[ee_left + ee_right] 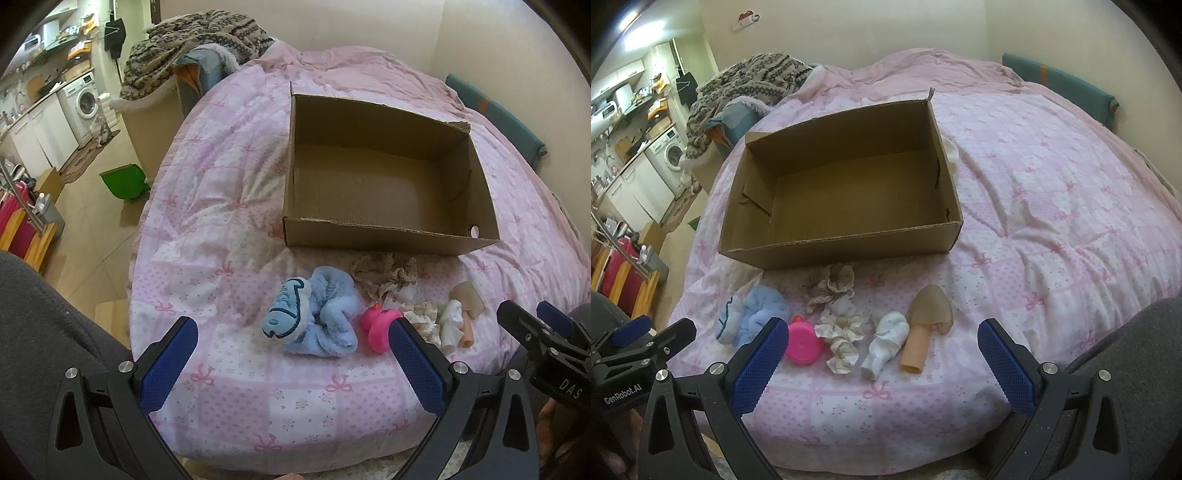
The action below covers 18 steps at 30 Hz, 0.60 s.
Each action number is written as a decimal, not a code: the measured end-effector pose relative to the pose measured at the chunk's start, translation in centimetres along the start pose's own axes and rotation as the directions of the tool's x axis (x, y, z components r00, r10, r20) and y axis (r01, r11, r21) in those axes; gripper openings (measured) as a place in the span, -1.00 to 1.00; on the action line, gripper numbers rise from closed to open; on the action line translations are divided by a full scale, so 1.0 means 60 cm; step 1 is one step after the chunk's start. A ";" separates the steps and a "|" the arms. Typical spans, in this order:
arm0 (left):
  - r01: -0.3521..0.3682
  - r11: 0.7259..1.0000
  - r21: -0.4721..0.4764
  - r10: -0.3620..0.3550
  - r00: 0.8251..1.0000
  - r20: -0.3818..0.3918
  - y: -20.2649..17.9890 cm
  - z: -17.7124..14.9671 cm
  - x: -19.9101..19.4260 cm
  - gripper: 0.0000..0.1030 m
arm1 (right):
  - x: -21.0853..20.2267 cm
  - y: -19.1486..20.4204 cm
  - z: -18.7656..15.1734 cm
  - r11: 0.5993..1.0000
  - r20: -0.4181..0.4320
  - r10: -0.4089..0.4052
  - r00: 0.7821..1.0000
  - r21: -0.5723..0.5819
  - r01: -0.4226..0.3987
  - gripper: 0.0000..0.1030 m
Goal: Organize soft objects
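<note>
Nothing packed yet: cardboard box (846, 192) at frame centre sits empty, blue plush (314, 314) and socks (884, 341) below it, both grippers' fingers spread, holding nothing.

bed: my pink patchwork quilt (229, 206) fills the middle | 11 o'clock: knitted patterned blanket (192, 40) heaped at the far corner | 9 o'clock: washing machine (85, 99) under the counter, green bin (122, 182) on the floor | 2 o'clock: teal cushion (1060, 86) against the wall
</note>
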<state>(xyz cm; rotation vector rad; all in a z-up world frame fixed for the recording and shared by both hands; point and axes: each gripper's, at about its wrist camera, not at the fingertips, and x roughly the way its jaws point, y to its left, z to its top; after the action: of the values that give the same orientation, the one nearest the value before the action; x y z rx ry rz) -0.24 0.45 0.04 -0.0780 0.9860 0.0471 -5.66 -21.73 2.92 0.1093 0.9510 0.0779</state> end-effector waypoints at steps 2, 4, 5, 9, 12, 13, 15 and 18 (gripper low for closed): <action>0.002 1.000 0.000 -0.002 1.000 0.000 0.000 0.000 0.000 1.00 | 0.000 0.001 -0.001 1.000 0.001 0.000 1.000 -0.003 0.000 1.00; 0.000 1.000 0.000 0.000 1.000 0.000 0.000 0.000 0.000 1.00 | 0.000 0.001 -0.001 1.000 0.001 -0.001 1.000 -0.003 0.001 1.00; 0.002 1.000 0.000 -0.002 1.000 0.000 0.000 0.000 0.000 1.00 | 0.000 0.001 -0.001 1.000 0.000 -0.001 1.000 -0.002 0.001 1.00; 0.000 1.000 0.001 0.000 1.000 0.001 0.000 0.001 -0.002 1.00 | 0.000 0.001 -0.001 1.000 0.000 0.000 1.000 -0.003 0.000 1.00; 0.000 1.000 0.001 0.000 1.000 0.001 0.000 0.001 -0.003 1.00 | 0.000 0.001 0.000 1.000 -0.001 0.000 1.000 -0.004 0.000 1.00; 0.003 1.000 0.001 -0.003 1.000 0.002 0.000 0.001 -0.003 1.00 | 0.000 0.001 0.000 1.000 -0.002 0.001 1.000 -0.004 -0.001 1.00; -0.001 1.000 0.004 0.001 1.000 0.004 0.000 0.001 -0.002 1.00 | 0.000 0.001 -0.001 1.000 -0.003 0.000 1.000 -0.004 0.000 1.00; -0.001 1.000 0.004 0.001 1.000 0.003 -0.002 0.001 -0.002 1.00 | 0.000 0.001 -0.001 1.000 -0.003 0.001 1.000 -0.003 -0.001 1.00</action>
<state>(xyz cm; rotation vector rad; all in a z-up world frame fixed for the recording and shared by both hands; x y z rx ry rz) -0.28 0.36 0.19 -0.0734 0.9830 0.0460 -5.68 -21.64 2.88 0.1071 0.9539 0.0798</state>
